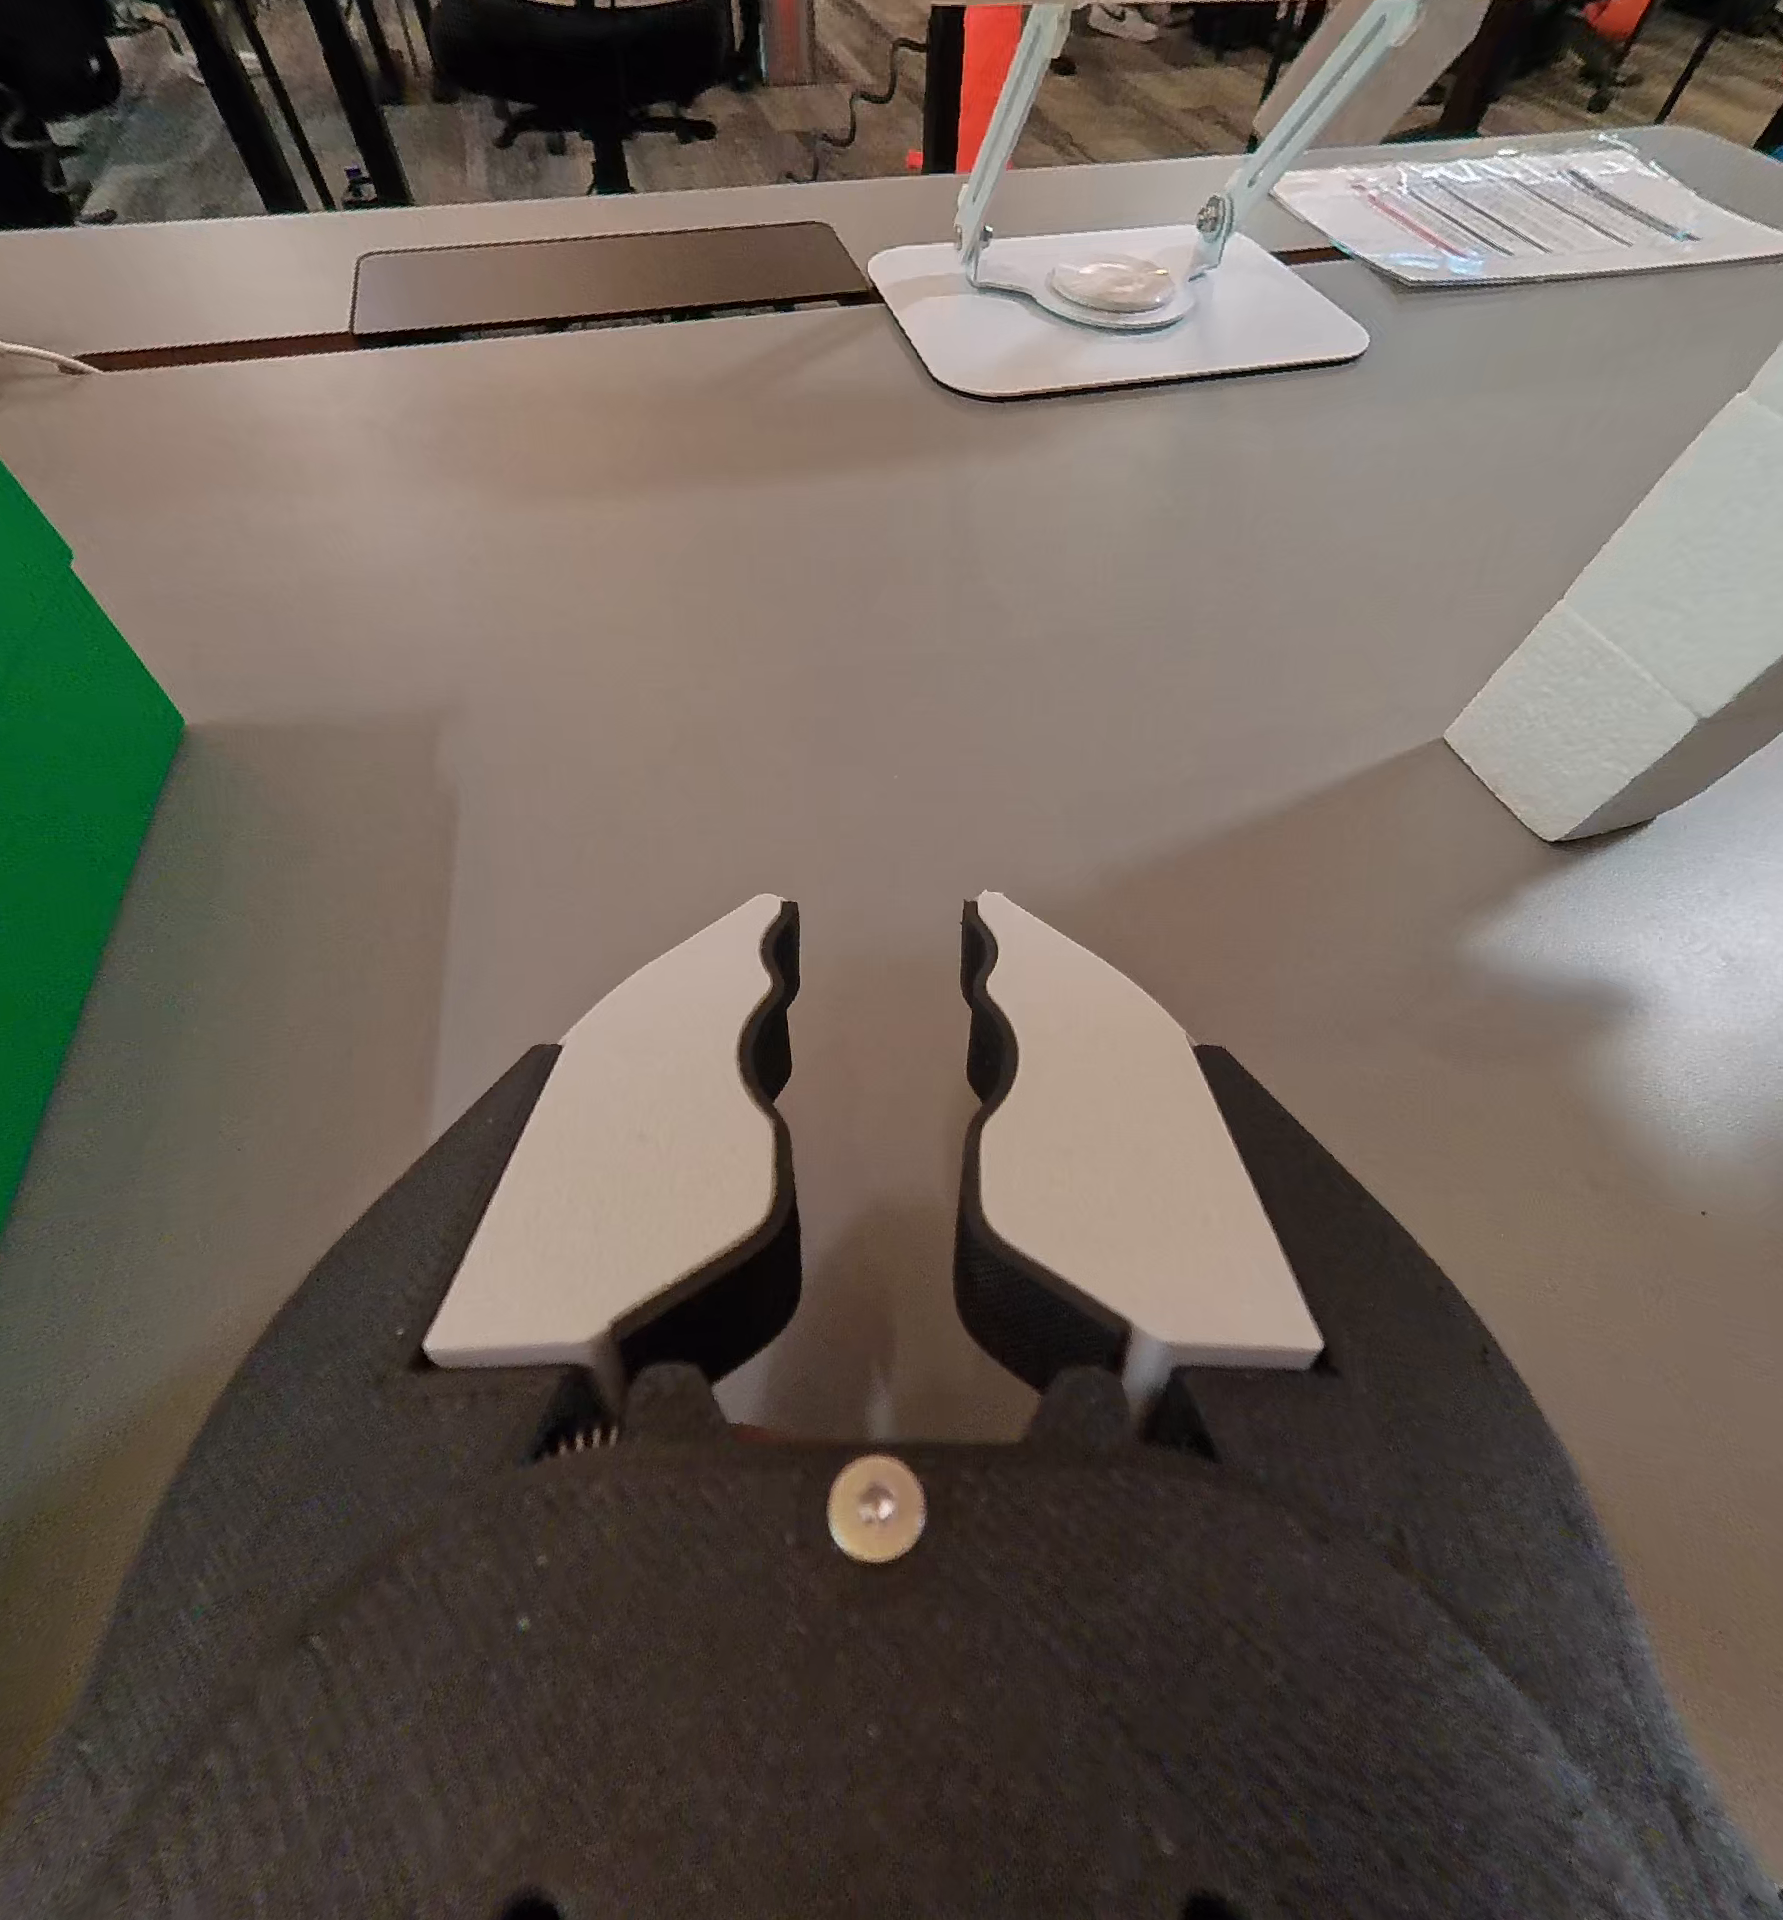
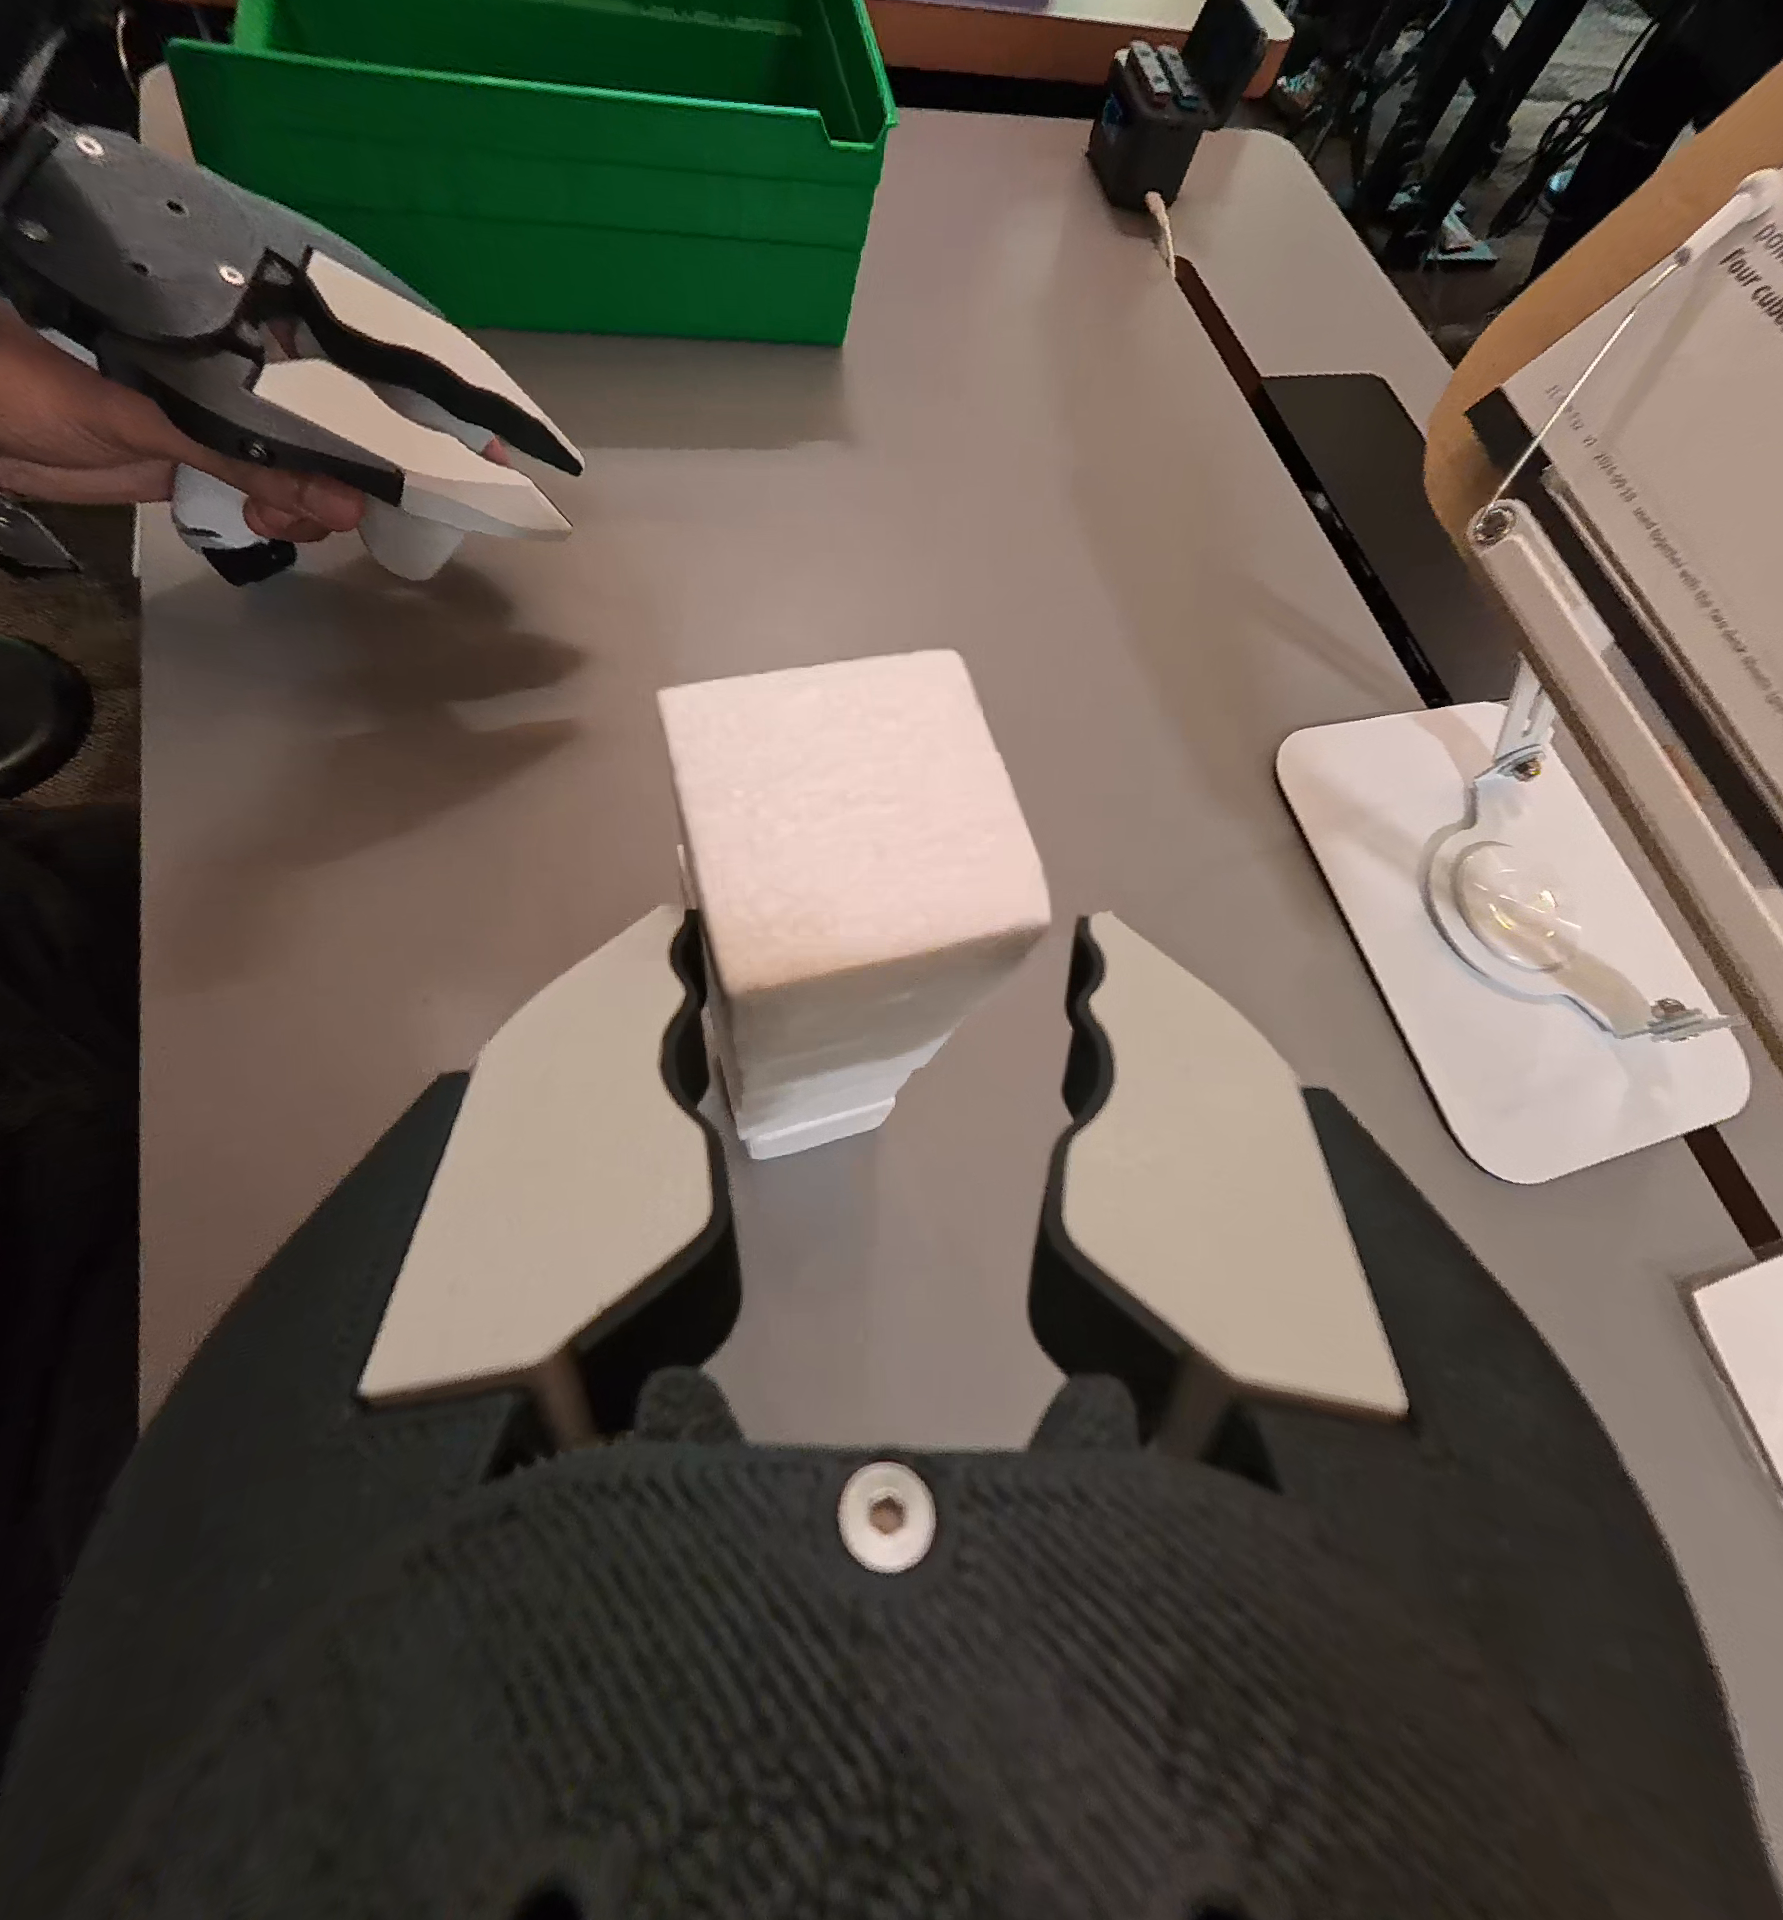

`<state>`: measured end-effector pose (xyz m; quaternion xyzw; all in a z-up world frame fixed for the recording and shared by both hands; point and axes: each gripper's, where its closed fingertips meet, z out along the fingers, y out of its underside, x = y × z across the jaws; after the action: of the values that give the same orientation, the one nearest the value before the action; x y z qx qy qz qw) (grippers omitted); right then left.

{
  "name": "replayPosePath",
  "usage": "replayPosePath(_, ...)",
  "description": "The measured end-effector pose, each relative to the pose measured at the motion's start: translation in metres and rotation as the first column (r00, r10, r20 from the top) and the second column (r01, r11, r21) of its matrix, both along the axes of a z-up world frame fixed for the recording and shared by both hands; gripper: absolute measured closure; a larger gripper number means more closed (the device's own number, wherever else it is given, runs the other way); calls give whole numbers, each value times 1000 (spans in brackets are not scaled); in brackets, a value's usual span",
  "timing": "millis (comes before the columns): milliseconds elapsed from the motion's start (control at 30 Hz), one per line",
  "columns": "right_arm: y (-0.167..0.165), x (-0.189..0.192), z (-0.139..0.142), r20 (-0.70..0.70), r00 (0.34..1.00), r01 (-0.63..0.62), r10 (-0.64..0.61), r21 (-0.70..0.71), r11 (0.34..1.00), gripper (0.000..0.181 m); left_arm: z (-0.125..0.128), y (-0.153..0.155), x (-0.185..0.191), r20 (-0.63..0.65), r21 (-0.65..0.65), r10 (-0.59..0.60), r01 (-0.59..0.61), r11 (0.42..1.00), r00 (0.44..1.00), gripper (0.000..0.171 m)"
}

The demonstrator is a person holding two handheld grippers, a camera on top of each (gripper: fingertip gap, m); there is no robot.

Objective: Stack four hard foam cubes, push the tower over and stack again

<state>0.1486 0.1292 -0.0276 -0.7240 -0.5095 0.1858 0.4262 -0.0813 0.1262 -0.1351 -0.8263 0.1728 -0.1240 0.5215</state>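
A stack of white foam cubes (image 2: 845, 821) stands on the grey table (image 2: 1022, 520); I look down on its top cube. My right gripper (image 2: 882, 923) is open, with its jaws on either side of the upper part of the stack. The left finger (image 2: 596, 1122) is right beside the foam and the right finger (image 2: 1178, 1143) stands apart from it. My left gripper (image 1: 879, 904) is open and empty over bare table. The stack (image 1: 1697, 582) is to its right. The left gripper also shows in the right wrist view (image 2: 567, 497), held by a hand at the left.
A green bin (image 2: 554, 187) stands at the table's far side and shows at the left edge in the left wrist view (image 1: 25, 727). A white stand base (image 1: 1115, 312) holds up a sheet of paper (image 2: 1718, 499). A clear plastic bag (image 1: 1541, 208) and a black device (image 2: 1157, 114) lie near the table's edges. One gripper's finger ends stand about 25 cm off the other's. About 10 cm separates my right fingertips from the stack (image 1: 1697, 582).
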Motion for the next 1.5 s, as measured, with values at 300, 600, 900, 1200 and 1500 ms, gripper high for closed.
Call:
replayPosePath(300, 2, 1, 6, -24, 1000, 20, -19, 19, 1000, 104, 0, 0, 0, 0, -2, -1, 1, 1000, 1000, 141)
replayPosePath(600, 8, 11, 39, -159, 983, 100, -87, 75, 992, 92, 0, 0, 1, -1, -1, -3, 3, 1000, 1000, 141)
replayPosePath(900, 15, 39, 76, -328, 925, 247, -193, 132, 960, 87, 2, 5, 11, 4, 6, -27, 27, 1000, 1000, 141)
replayPosePath(1200, 6, 93, 100, -415, 852, 434, -318, 221, 873, 104, 4, 20, 50, 10, 14, -114, 114, 993, 993, 139)
replayPosePath(1500, 8, 135, 100, -451, 771, 589, -450, 235, 773, 141, 8, 25, 71, 1, 46, -155, 155, 987, 988, 141)
